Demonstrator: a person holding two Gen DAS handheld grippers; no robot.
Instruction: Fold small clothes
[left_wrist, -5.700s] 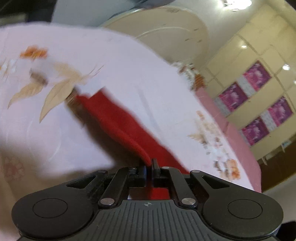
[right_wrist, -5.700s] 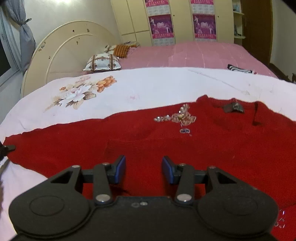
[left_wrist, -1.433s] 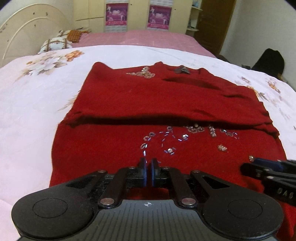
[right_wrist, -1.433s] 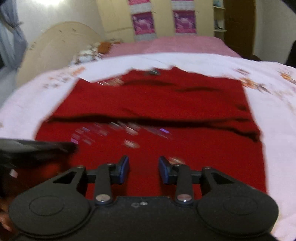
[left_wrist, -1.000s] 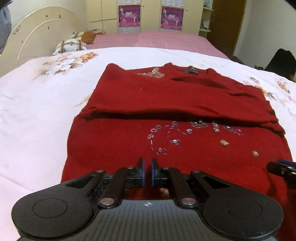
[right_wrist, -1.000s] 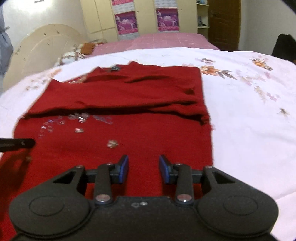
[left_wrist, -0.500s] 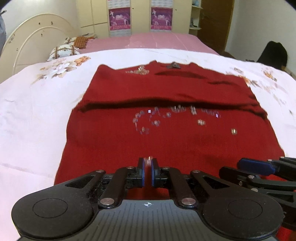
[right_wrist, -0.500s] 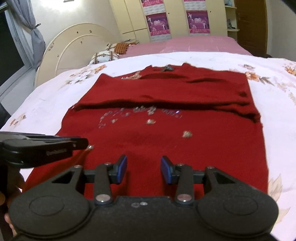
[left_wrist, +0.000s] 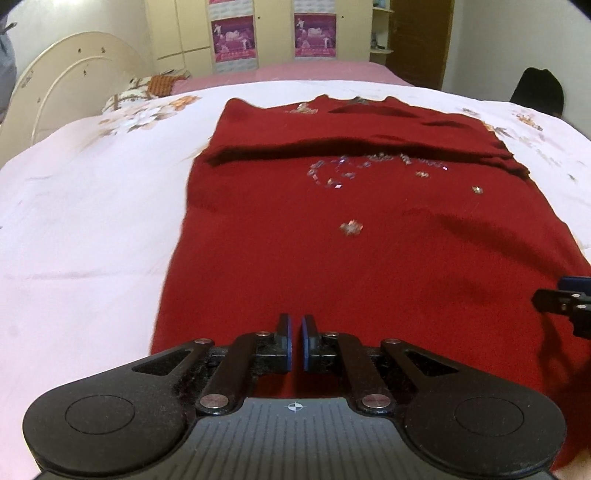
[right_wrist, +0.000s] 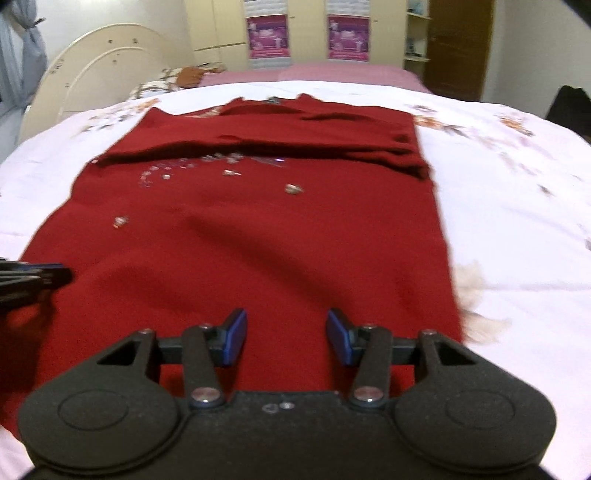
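Observation:
A red knitted sweater (left_wrist: 369, 258) with silvery sequins lies flat on the bed, its sleeves folded across the chest below the neckline. My left gripper (left_wrist: 296, 325) hovers over the sweater's near left hem, shut, with nothing seen between its pads. In the right wrist view the same sweater (right_wrist: 258, 240) fills the middle. My right gripper (right_wrist: 286, 325) is over its near right part, jaws opening, with only cloth below and nothing between them. Each gripper shows at the other view's edge: the right gripper (left_wrist: 565, 295) and the left gripper (right_wrist: 33, 277).
The white floral bedsheet (left_wrist: 92, 221) surrounds the sweater on both sides. A cream headboard (left_wrist: 70, 74) and pillows (left_wrist: 147, 88) are at the far left. A wardrobe with purple posters (left_wrist: 273, 33) stands behind, and a dark object (left_wrist: 535, 88) sits at far right.
Both grippers have drawn back toward the sweater's near hem and moved apart. The right jaws have widened. The left jaws stay together.

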